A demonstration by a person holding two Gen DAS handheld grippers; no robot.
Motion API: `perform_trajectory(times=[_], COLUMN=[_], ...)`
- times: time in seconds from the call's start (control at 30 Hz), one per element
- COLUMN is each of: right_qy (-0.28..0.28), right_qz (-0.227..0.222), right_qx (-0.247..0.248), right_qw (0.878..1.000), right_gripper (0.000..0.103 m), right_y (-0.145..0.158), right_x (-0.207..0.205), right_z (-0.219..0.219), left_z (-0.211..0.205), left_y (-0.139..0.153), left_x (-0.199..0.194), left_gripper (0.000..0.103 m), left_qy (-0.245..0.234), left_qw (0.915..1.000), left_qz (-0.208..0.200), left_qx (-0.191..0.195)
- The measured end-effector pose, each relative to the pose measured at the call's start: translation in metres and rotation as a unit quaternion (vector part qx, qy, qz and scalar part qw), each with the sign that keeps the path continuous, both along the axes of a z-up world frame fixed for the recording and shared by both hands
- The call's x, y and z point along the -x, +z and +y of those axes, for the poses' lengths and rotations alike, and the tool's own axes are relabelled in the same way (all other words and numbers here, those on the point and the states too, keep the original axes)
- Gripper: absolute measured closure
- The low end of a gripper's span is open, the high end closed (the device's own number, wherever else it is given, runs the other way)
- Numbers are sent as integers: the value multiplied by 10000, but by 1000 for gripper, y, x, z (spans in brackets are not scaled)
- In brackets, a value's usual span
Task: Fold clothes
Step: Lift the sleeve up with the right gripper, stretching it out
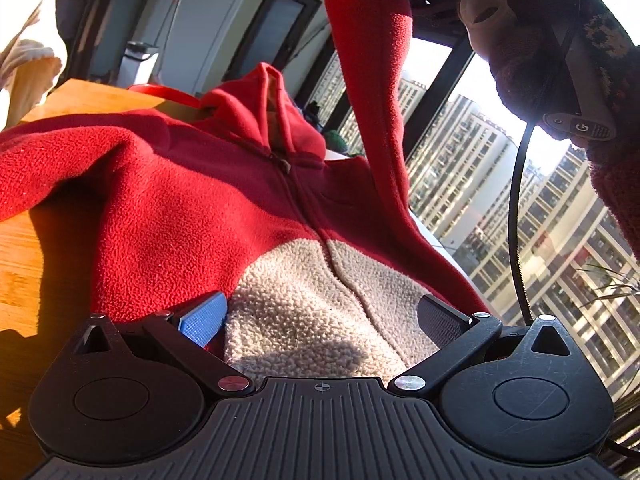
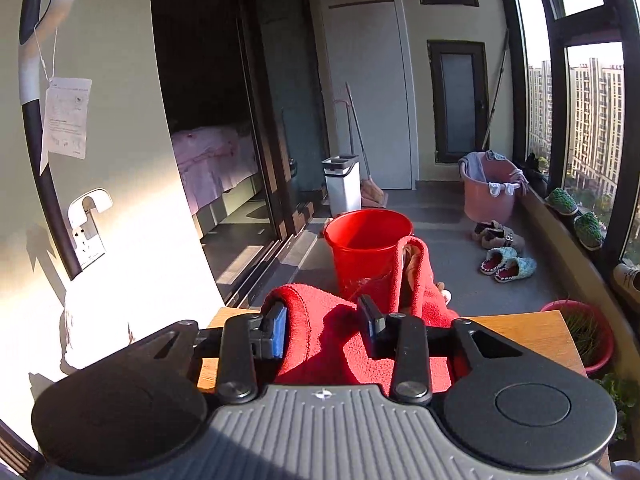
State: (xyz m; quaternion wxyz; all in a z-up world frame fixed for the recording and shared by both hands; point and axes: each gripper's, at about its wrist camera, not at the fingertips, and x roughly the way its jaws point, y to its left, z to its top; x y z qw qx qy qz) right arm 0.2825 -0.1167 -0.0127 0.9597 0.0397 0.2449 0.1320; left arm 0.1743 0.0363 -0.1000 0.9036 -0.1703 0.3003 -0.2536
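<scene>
The left gripper (image 1: 322,322) has its jaws spread wide, resting low over the hem of a red fleece hoodie (image 1: 192,200). The cream sherpa panel (image 1: 320,300) of the hoodie's lower front lies between the two fingers, and neither pad presses on it. The zip runs straight ahead from the claw, up through the red chest to the hood (image 1: 276,116) at the far end. The hoodie lies front-up on a wooden table (image 1: 20,264), which shows bare to the left of the claw. Ahead and to the right, one red sleeve (image 1: 372,72) is lifted steeply above the table, its cuff held at the top edge of the view beside a person's knit sleeve (image 1: 612,184).

The right gripper (image 2: 326,330) has its jaws partly apart, with a fold of red sleeve fabric (image 2: 316,332) draped between the fingers; whether the pads grip it cannot be told. Just beyond the claw the hood edge stands up, and past the table edge (image 2: 520,320) sits a red bucket (image 2: 366,240) on the floor. Farther off and to the right are slippers (image 2: 508,264) and a pink laundry basket (image 2: 490,192).
</scene>
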Motion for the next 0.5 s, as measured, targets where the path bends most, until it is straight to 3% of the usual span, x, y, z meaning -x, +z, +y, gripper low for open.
perform_trajectory(times=[0.37,0.5], right_qy=[209,238], right_qz=[142,142], right_qx=[104,77], right_qw=[9996,9996], right_gripper=[4,1], right_y=[-13,-12], right_x=[1,2], right_z=[-10,-11], left_z=[-2,-2], left_y=[0,0], left_x=[-1,-1], left_gripper=[0,0], left_qy=[0,0], left_qw=[10000,10000], left_qz=[17,19], left_qx=[-58,-64])
